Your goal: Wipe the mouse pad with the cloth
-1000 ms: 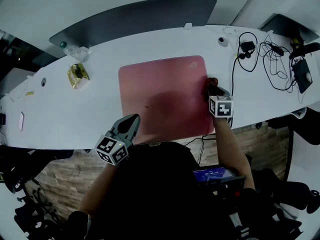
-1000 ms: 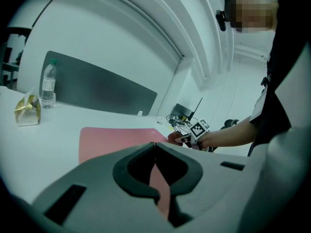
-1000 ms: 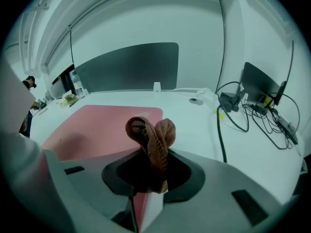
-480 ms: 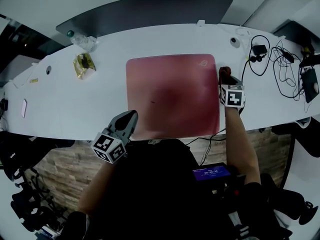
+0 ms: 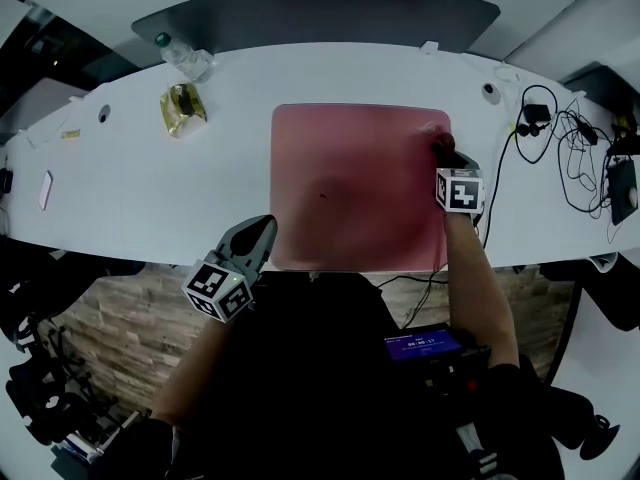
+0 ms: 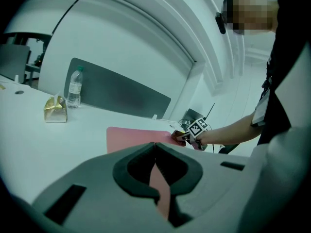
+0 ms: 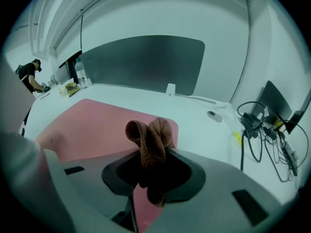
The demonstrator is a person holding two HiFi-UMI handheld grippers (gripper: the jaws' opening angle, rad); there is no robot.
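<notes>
Head view: my right tool (image 5: 445, 156) holds the cloth (image 5: 437, 145) at the upper right corner of the pink mouse pad (image 5: 350, 183), mid-frame on the worktop (image 5: 150, 198). My left tool (image 5: 262, 232) hangs lower left.
Left gripper view: jaws together, empty.
Right gripper view: jaws clamped on the cloth (brown, bunched).

We have carried the right claw (image 5: 443, 156) and its bunched cloth (image 7: 149, 139) along the right edge of the mouse pad (image 5: 350, 188), away from us, up to its far right corner. Our left claw (image 5: 264, 228), which overlapped the pad's near left corner, now sits just left of it.
</notes>
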